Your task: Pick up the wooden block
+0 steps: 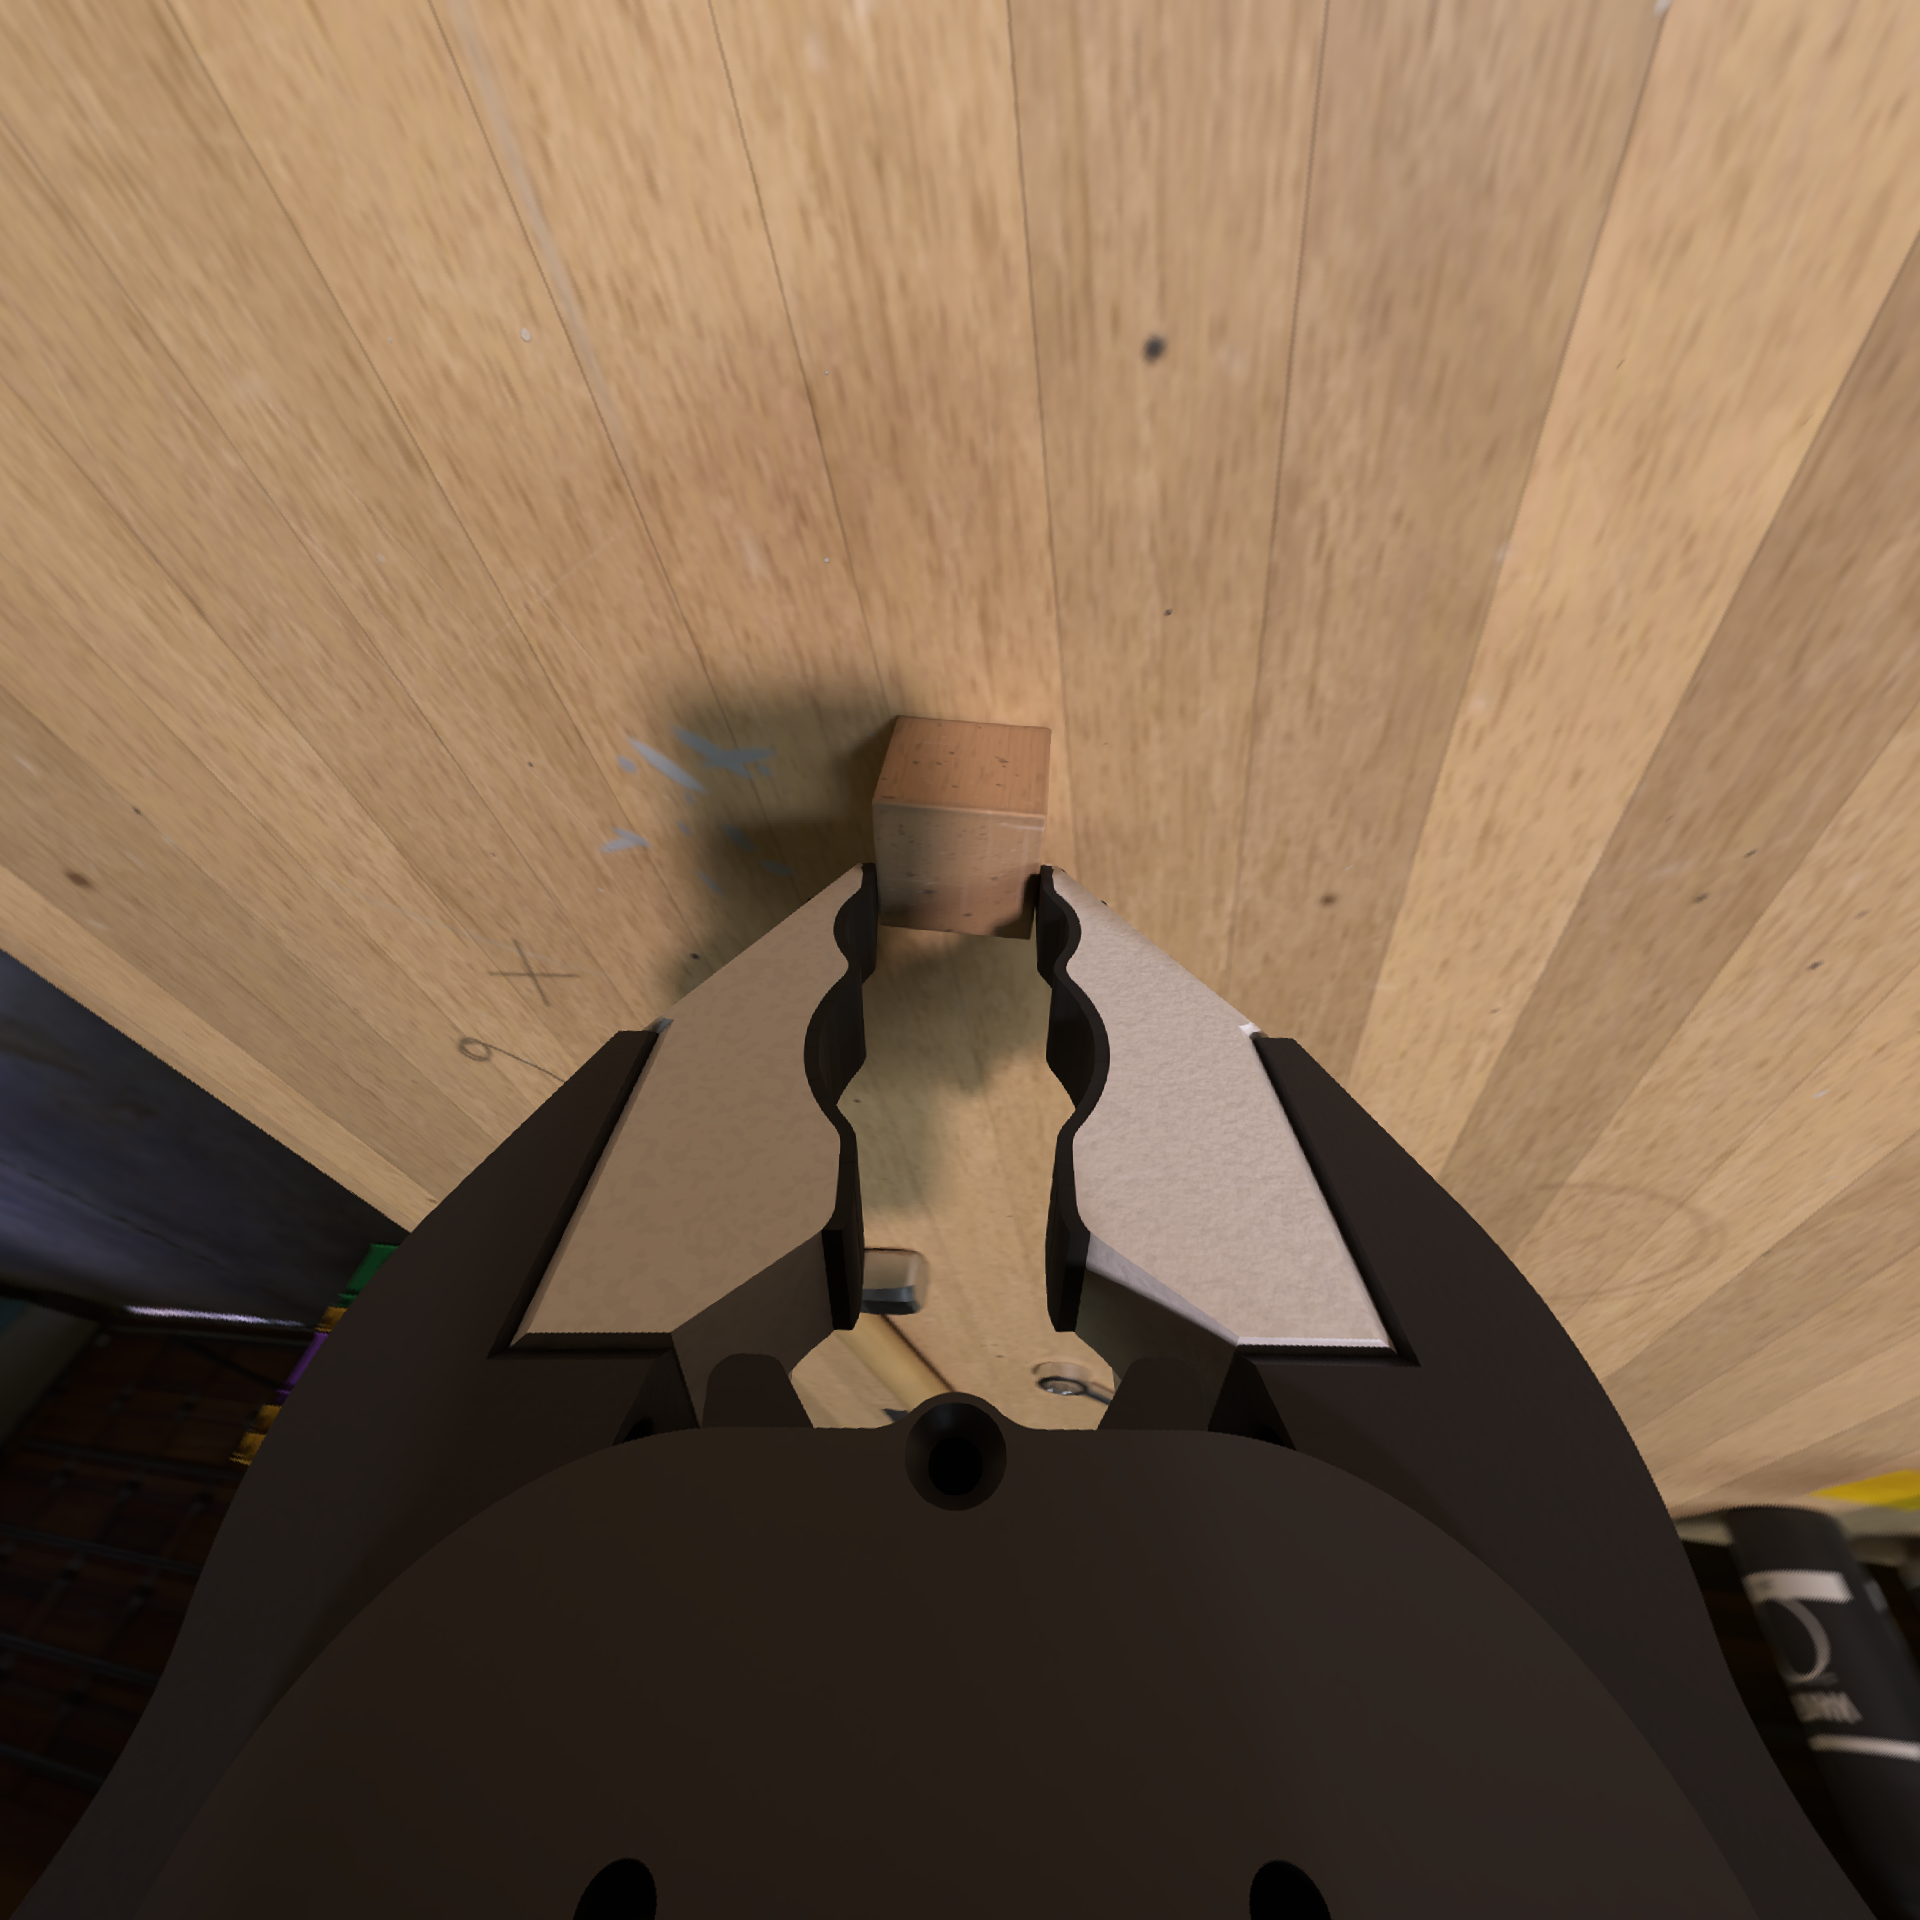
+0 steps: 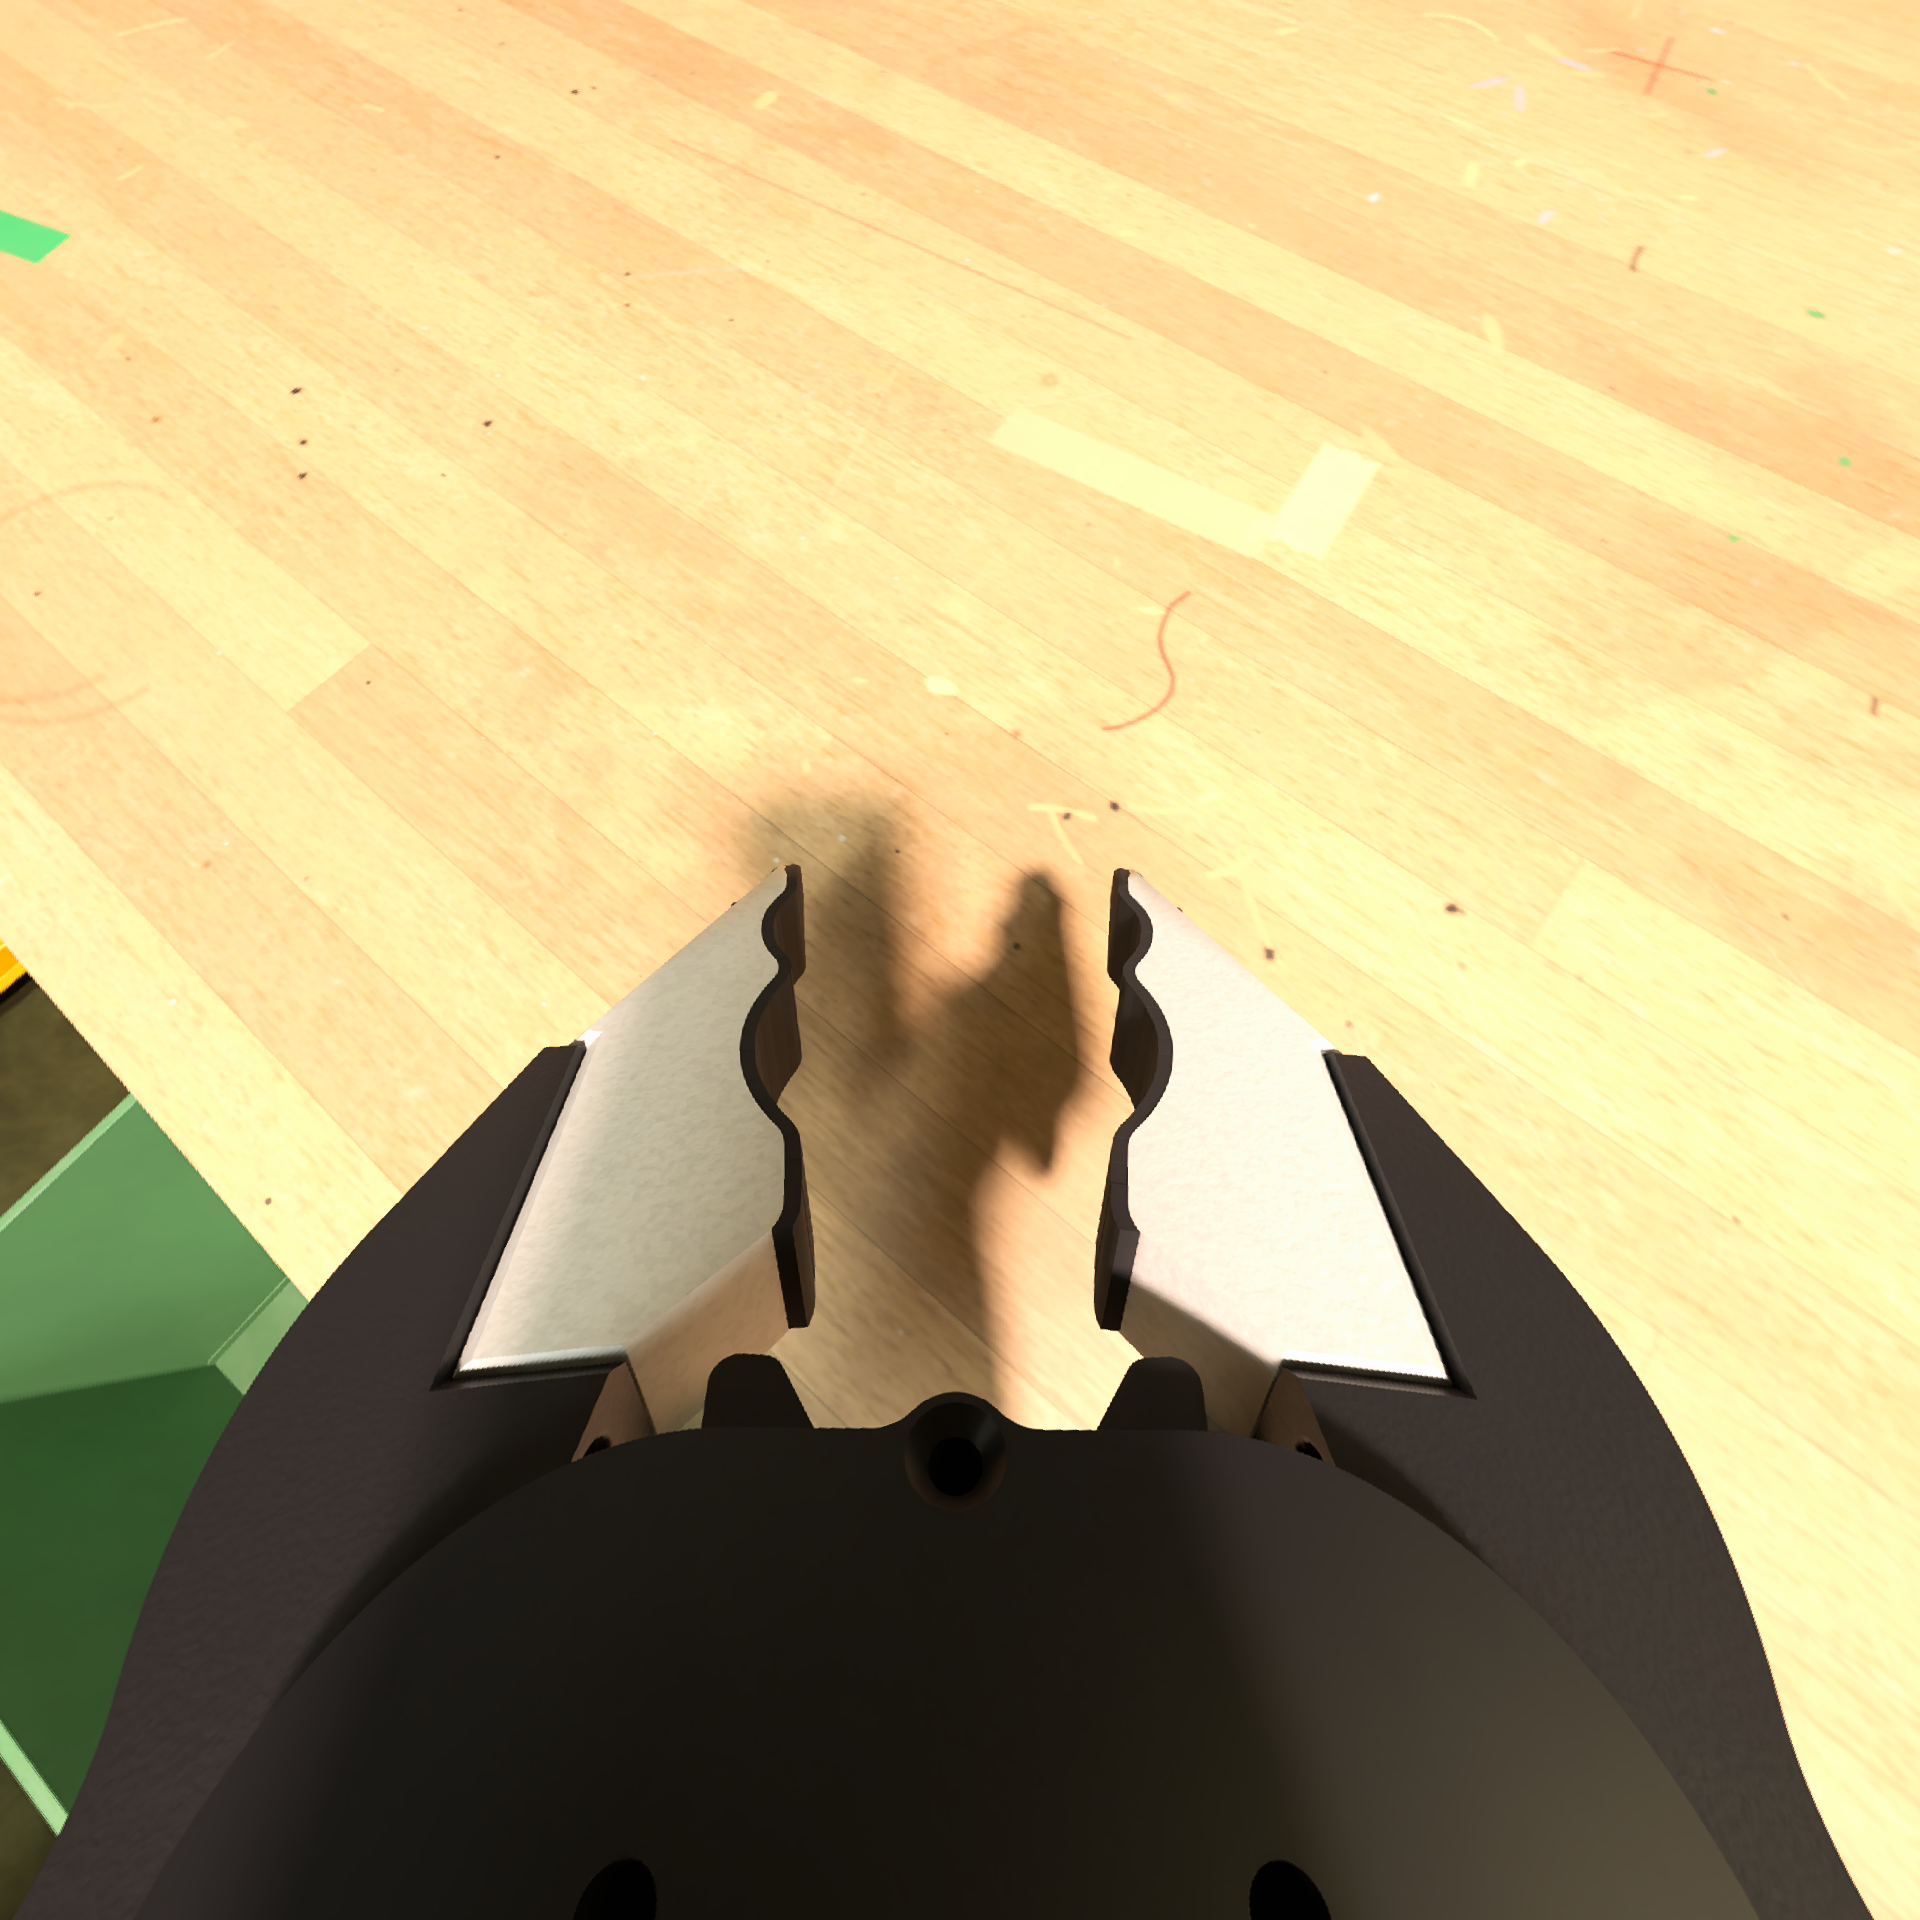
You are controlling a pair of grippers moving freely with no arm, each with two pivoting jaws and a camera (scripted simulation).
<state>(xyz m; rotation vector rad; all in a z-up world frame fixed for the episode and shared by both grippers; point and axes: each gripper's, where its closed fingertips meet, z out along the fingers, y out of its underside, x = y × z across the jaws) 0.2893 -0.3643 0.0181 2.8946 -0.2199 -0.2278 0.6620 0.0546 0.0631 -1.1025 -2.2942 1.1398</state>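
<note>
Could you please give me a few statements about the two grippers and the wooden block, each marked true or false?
1. The wooden block sits between the fingertips of the left gripper. True.
2. The right gripper is clamped on a second block. False: nothing lies between its fingers, and only its shadow falls on the bare wooden table ahead.
3. The block is a light brown cube. True.
4. The left gripper's fingers stand far from the block. False: they meet its two side faces near the lower edge.
5. A piece of pale tape lies on the table ahead of the right gripper. True.
</note>
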